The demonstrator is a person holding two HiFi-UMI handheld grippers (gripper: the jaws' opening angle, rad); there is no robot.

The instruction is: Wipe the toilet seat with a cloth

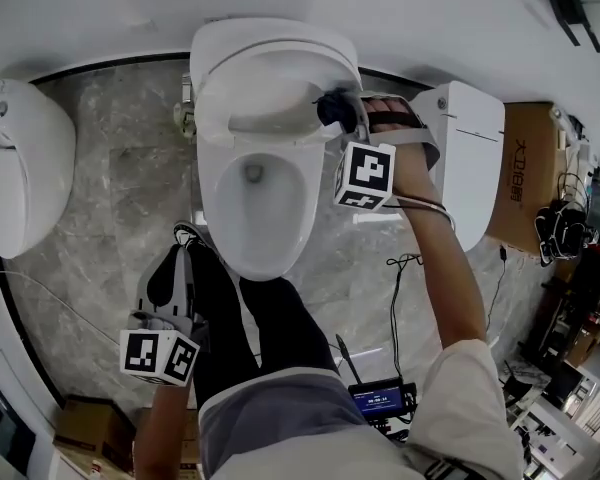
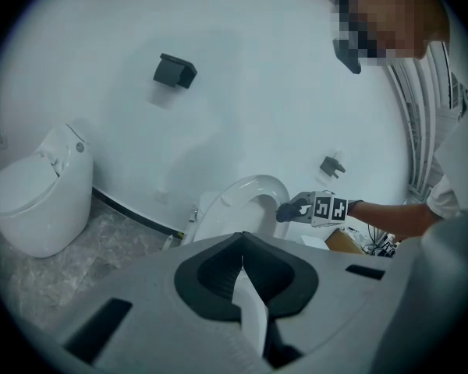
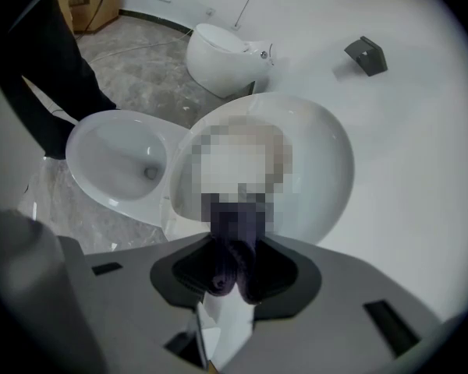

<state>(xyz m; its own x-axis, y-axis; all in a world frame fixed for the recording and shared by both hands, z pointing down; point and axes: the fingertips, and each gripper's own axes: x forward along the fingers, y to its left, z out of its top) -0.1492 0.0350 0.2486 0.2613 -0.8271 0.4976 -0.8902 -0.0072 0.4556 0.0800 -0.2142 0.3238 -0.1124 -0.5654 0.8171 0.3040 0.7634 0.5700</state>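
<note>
Head view: the right hand-held gripper [image 1: 336, 109] is closed on a dark cloth [image 3: 232, 249], and the cloth presses against the raised toilet seat [image 3: 327, 156] on its right side, above the open bowl [image 1: 220, 230]. The left hand-held gripper [image 2: 242, 240] hangs low by the person's leg, well apart from the toilet – its jaws are together with nothing between them. A second toilet [image 1: 20, 168] stands at the left on the marbled floor [image 1: 130, 188].
</note>
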